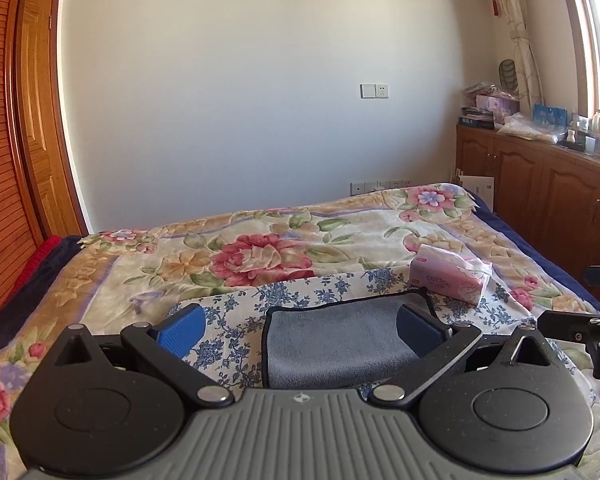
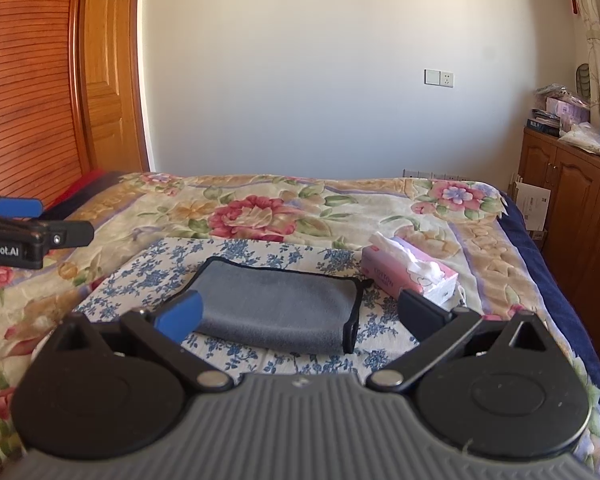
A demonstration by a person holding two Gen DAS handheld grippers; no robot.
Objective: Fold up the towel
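Note:
A grey towel (image 1: pixel 340 340) with black trim lies folded on a blue-flowered cloth (image 1: pixel 236 320) on the bed. It also shows in the right wrist view (image 2: pixel 276 304). My left gripper (image 1: pixel 300 330) is open and empty, held above the towel's near side. My right gripper (image 2: pixel 300 312) is open and empty, just short of the towel's near edge. The right gripper shows at the right edge of the left wrist view (image 1: pixel 580 328), and the left gripper at the left edge of the right wrist view (image 2: pixel 28 228).
A pink tissue pack (image 1: pixel 448 276) lies on the bed right of the towel, also in the right wrist view (image 2: pixel 412 276). A floral blanket (image 1: pixel 260 256) covers the bed. Wooden cabinets (image 1: pixel 540 200) stand to the right, a wooden wardrobe (image 2: pixel 28 80) to the left.

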